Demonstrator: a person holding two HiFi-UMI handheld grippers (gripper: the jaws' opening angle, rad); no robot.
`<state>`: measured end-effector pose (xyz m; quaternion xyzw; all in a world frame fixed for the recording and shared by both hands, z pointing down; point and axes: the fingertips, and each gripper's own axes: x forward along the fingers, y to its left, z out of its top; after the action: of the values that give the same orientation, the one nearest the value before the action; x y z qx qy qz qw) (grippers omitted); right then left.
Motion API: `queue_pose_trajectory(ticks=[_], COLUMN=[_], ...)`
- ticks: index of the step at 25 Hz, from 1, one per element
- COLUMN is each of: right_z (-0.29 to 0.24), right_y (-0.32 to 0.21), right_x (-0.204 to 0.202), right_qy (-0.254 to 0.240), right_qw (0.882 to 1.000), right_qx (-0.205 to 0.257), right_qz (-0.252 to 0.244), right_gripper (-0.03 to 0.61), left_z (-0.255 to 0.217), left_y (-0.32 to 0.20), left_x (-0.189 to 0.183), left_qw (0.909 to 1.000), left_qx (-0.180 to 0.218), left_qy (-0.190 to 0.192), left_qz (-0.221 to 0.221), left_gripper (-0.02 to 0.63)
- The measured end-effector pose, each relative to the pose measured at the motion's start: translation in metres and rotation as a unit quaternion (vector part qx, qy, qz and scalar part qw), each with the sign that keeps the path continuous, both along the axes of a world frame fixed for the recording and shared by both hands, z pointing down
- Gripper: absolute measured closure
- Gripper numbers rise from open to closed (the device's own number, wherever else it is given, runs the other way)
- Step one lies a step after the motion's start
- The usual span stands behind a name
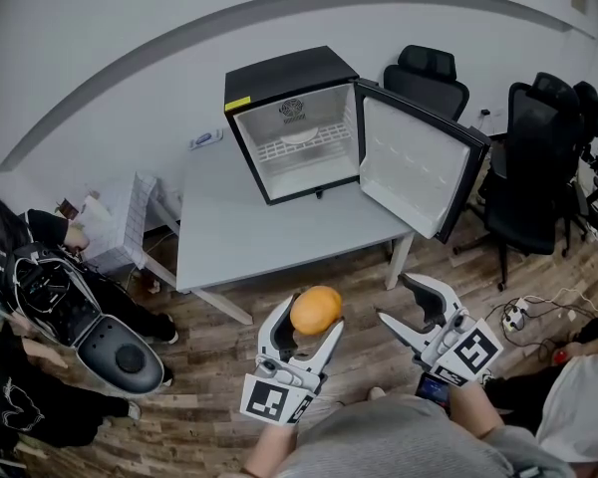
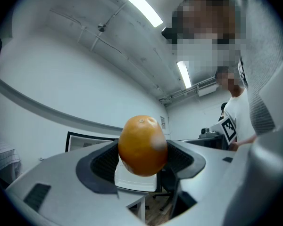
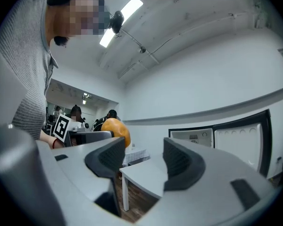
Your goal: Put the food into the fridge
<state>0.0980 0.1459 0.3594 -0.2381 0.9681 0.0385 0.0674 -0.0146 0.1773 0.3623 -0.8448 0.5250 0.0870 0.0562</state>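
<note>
— Orange [image 1: 316, 310] first: gripped or loose?

— Gripped. Pinched at its middle by the left gripper [image 1: 311, 319], spread wide around it, pads pressed on both flanks. Raised over the wooden floor [image 1: 219, 357], short of the near edge of the table [image 1: 269, 242].

— And the right gripper [image 1: 397, 299]?

— Gaping, holding nothing; only table and fridge showing through the gap. Hovering just beside the left one, a little to its right.

— Fridge [image 1: 279, 78] ready?

— Looks so. Standing on the far part of the table, door [image 1: 419, 162] swung fully aside to the right. White interior bare apart from a wire shelf [image 1: 304, 149] and something pale and round on it, too small to name.

— Which step, then?

— Carrying, by my reckoning: picked up already, not yet delivered. Well apart from the opening.

— Needed next?

— Probably reaching forward across the table, aiming left of the door and keeping the squeeze steady on a round, smooth skin likely to roll or slip. Then lowering onto the shelf or the compartment floor, and only then letting go. Worth keeping the free gripper clear of the door edge.
</note>
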Motion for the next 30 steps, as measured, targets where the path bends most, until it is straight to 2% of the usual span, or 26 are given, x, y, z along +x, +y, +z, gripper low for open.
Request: queue_pose_trajectory(ticks=[2, 3, 4, 18, 30], right_z=[-0.002, -0.002, -0.001, 0.001, 0.004], right_y=[-0.003, -0.004, -0.005, -0.009, -0.027], right_x=[0.005, 0.006, 0.008, 0.014, 0.043], right_qy=[-0.005, -0.004, -0.002, -0.003, -0.01], right_qw=[1.0, 1.0, 1.0, 1.0, 1.0], right_qx=[0.001, 0.001, 0.002, -0.004, -0.003], right_qz=[0.009, 0.015, 0.02, 0.016, -0.006], right_gripper=[0.471, 0.532, 0.551, 0.566, 0.566], left_z=[-0.001, -0.001, -0.001, 0.002, 0.004], left_y=[-0.001, -0.001, 0.0, -0.006, -0.022], left_x=[0.002, 0.003, 0.003, 0.012, 0.046], left_qw=[1.0, 1.0, 1.0, 1.0, 0.9999], left_qx=[0.0, 0.0, 0.001, -0.001, 0.0], left_qy=[-0.001, -0.001, -0.001, -0.001, -0.008], left_qz=[0.001, 0.001, 0.001, 0.002, -0.012], left_gripper=[0.288, 0.288, 0.288, 0.288, 0.289])
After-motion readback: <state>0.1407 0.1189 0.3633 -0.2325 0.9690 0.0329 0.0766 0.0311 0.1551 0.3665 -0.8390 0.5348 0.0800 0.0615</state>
